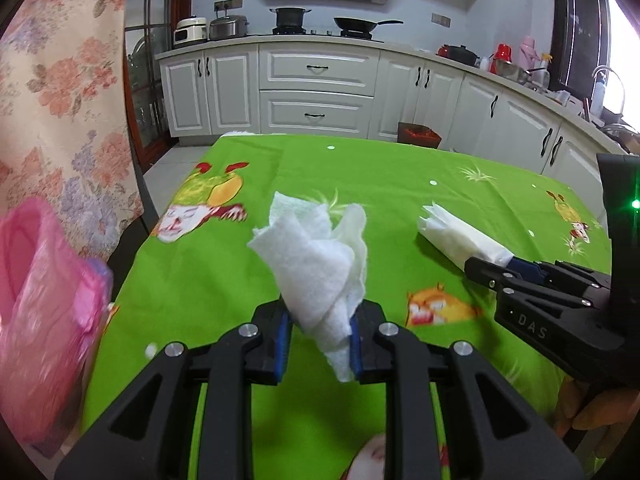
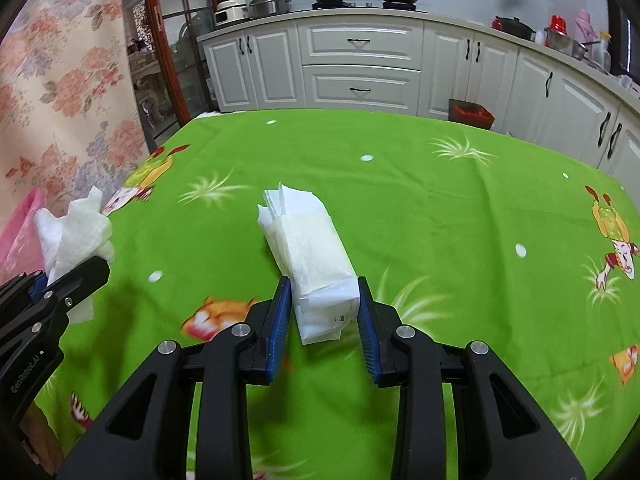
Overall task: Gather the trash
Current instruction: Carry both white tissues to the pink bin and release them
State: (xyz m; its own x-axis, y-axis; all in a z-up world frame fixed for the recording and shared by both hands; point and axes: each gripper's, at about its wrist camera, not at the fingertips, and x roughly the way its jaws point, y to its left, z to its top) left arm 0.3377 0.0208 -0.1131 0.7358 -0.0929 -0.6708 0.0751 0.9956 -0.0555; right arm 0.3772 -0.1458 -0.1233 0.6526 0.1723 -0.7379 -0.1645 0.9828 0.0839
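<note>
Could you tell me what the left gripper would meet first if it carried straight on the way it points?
Probably the green tablecloth. The left gripper, shut on a crumpled tissue, aims down over bare cloth; depth is unclear.

Crumpled tissue: white
Tissue pack: white
Surface cloth: bright green, cartoon figures, white dots
Bag: translucent pink
Curtain: cream, pink-and-lilac florals
Jaw pads: blue
</note>
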